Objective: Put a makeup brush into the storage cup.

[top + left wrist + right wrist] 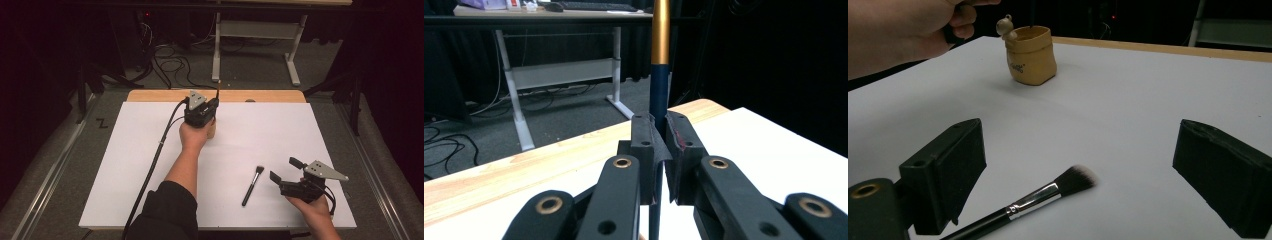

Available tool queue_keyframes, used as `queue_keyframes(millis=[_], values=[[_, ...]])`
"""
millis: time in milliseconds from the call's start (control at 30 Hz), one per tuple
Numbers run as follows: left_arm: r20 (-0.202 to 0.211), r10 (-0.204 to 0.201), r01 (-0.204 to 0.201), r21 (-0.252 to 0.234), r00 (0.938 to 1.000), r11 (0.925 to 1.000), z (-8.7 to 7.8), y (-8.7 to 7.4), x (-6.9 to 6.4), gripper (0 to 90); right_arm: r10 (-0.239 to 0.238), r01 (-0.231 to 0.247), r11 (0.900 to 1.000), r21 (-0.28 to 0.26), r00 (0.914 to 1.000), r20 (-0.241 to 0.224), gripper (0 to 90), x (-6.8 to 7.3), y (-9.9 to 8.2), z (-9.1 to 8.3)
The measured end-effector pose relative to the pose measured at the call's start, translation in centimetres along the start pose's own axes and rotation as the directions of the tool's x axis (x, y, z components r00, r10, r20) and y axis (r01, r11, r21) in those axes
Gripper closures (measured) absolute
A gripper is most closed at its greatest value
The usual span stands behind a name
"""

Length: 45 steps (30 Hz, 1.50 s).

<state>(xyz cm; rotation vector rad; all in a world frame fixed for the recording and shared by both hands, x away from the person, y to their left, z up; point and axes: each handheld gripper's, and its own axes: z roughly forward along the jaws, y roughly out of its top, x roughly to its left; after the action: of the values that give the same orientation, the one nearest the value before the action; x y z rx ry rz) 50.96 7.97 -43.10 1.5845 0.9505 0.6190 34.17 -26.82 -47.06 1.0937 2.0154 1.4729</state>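
My left gripper (206, 111) (659, 137) is shut on a thin brush handle (660, 55), dark blue below and gold above, held upright. It is over a small yellow sack-shaped pot (1030, 54) (212, 131) near the far edge of the white board. The handle's lower end runs down toward the pot's mouth, hidden behind the jaws. A black-handled makeup brush (252, 185) (1045, 196) with a pale-tipped head lies flat on the board. My right gripper (285, 169) (1083, 150) stands open just right of it, jaws on either side of the brush head and not touching it.
The white board (280, 130) lies on a wooden table whose far edge (260, 96) shows as a strip. Beyond it are a white desk frame (252, 30) and loose cables (170, 62) on the floor. The left forearm (182, 170) crosses the board's middle.
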Motion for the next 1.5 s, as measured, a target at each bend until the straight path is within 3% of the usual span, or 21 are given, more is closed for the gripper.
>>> queue_keyframes(millis=[533,1067,1500], values=[[-0.032,-0.023,0.023,-0.003,0.9992,0.9997,-0.2,-2.1,0.6,83.6,0.001,-0.001,1.0000,0.004,1.0000,-0.001,7.1,0.0,0.0,0.1],[-0.057,0.017,-0.016,0.019,0.9982,0.9997,-0.3,-3.8,0.8,83.6,-0.001,0.001,1.0000,0.008,1.0000,-0.009,7.1,0.1,0.0,0.2],[-0.065,0.007,-0.007,0.009,0.9979,0.9999,-0.7,-4.7,1.0,83.5,0.000,0.000,0.9999,0.011,1.0000,-0.007,7.2,0.1,-0.1,0.2]])
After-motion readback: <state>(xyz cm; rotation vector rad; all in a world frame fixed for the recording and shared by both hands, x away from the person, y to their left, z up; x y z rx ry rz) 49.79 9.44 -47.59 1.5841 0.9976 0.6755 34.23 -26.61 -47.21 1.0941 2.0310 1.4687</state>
